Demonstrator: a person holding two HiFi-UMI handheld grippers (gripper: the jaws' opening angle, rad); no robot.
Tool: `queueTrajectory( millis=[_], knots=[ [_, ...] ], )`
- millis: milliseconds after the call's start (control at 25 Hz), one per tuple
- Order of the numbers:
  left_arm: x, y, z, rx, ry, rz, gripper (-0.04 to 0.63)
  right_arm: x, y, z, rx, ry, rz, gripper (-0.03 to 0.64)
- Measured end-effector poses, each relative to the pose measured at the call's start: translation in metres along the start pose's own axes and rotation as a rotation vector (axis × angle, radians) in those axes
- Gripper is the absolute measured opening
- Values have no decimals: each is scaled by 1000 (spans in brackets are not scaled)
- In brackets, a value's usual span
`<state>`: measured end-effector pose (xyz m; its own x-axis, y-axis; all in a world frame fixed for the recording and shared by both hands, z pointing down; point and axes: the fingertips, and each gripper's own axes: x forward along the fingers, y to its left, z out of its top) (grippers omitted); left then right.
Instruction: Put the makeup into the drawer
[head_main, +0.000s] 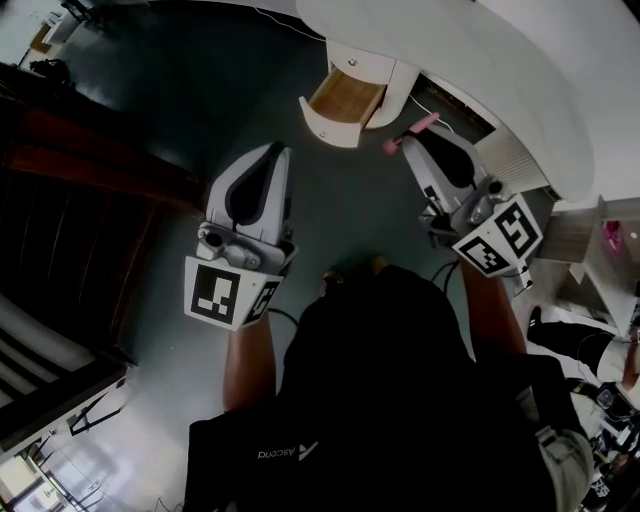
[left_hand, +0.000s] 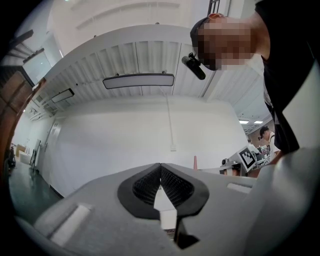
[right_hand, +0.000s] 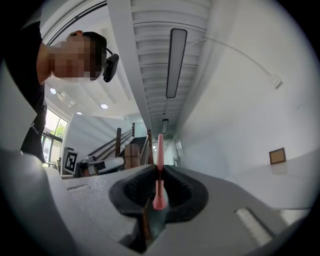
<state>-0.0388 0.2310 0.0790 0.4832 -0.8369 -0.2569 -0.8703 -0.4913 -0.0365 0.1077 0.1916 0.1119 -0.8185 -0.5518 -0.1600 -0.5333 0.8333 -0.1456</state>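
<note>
Just right of the open drawer (head_main: 345, 97), my right gripper (head_main: 405, 143) clamps the pink makeup (head_main: 412, 130); my left gripper (head_main: 284, 152), left of the drawer, is clenched on nothing.

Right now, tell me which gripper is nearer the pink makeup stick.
Right. The right gripper is shut on the pink makeup stick beside the open drawer; the left gripper, shut and empty, is off to the stick's left.
</note>
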Motion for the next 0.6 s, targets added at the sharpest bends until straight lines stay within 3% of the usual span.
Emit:
queueTrajectory(
  millis=[320, 600],
  knots=[
    [-18, 50, -7, -10, 0, 2, 11, 36, 12, -17, -64, 52, -32, 51],
    [7, 88, -27, -9, 6, 11, 11, 71, -18, -38, -88, 88, -35, 52]
  ],
)
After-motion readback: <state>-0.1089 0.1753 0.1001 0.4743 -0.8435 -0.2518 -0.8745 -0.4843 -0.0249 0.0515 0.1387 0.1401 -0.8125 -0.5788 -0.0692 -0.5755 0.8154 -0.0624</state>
